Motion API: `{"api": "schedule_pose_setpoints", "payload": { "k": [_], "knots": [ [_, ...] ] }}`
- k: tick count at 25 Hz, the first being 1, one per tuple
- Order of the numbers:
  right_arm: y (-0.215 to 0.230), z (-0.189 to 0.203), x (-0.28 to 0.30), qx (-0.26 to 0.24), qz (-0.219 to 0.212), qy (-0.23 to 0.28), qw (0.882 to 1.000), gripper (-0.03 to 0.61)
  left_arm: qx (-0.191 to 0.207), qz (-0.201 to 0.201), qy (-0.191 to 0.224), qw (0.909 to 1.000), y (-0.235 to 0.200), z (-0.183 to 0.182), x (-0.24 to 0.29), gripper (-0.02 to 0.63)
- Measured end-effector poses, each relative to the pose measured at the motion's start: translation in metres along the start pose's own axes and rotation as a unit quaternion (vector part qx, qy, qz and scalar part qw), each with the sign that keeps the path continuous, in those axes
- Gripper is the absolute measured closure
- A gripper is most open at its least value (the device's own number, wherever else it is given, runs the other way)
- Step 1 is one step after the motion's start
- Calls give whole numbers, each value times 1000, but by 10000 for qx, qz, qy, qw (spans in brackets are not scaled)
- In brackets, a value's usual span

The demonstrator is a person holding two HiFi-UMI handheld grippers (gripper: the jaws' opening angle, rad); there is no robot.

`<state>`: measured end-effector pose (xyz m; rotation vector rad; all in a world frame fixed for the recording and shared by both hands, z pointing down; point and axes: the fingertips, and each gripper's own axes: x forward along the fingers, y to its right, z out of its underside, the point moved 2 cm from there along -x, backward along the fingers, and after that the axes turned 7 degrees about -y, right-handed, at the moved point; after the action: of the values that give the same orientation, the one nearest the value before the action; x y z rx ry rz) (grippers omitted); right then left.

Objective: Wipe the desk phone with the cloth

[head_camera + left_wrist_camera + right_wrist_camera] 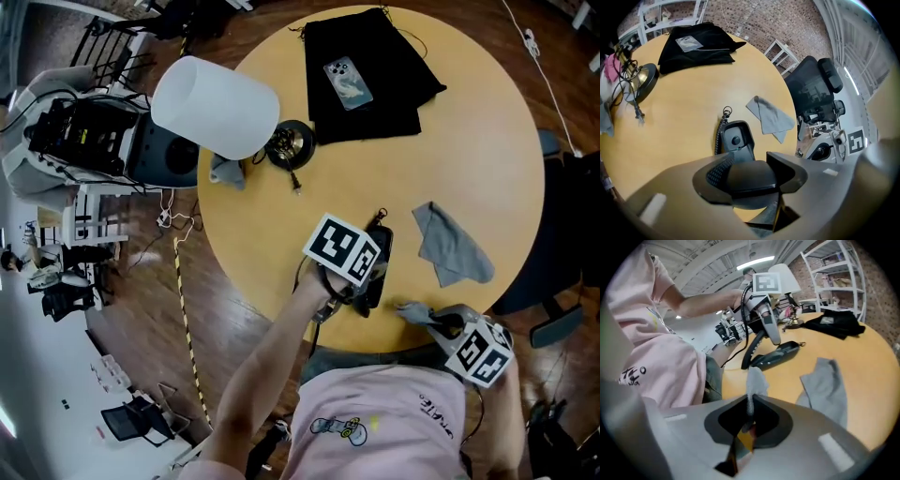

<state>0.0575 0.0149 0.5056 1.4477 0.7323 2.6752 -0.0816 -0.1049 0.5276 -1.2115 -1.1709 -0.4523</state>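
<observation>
Left tongs (750, 174) clamp desk phone (780, 352) at near edge of table (262, 267); right tongs (749, 416) pinch cloth (754, 380), ready to bring across

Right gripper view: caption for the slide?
Right gripper pinching grey cloth; left gripper grips desk phone; second cloth lies on table.

Matt grey cloth (755, 377), smooth wooden table (487, 141)

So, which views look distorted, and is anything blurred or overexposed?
Head view: evenly lit, only the lampshade nearly washes out. Left gripper view: fisheye, phone at the jaws soft. Right gripper view: fisheye, dark corners, pinched cloth blurred.
</observation>
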Motion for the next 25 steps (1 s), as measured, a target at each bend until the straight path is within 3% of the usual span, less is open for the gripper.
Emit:
{"api": "schedule_pose_setpoints", "payload": {
  "k": [4, 8, 11, 16, 19, 22, 25],
  "knots": [
    [19, 30, -18, 504, 450, 85, 9977, 557, 13, -357, -164, 9992, 14, -23, 13, 388],
    [7, 43, -18, 694, 534, 349, 9955, 557, -19, -826, -510, 9953, 12, -15, 32, 388],
    [-12, 47, -10, 686, 545, 560, 9946, 557, -179, -1041, -522, 9930, 11, -1, 47, 388],
    [-9, 48, -19, 895, 740, 897, 9892, 555, -289, -1556, -30, 9874, 13, -5, 45, 385],
    [0, 55, -18, 1215, 947, 1156, 9813, 551, -144, -1780, 224, 9837, 8, -1, 49, 371],
    [6, 63, -18, 1373, 1140, 1236, 9761, 548, 43, -1790, 626, 9818, 10, -2, 48, 272],
    [9, 65, -24, 1290, 1403, 1342, 9725, 548, 234, -1909, 1406, 9712, 20, -11, 22, 218]
  ]
}}
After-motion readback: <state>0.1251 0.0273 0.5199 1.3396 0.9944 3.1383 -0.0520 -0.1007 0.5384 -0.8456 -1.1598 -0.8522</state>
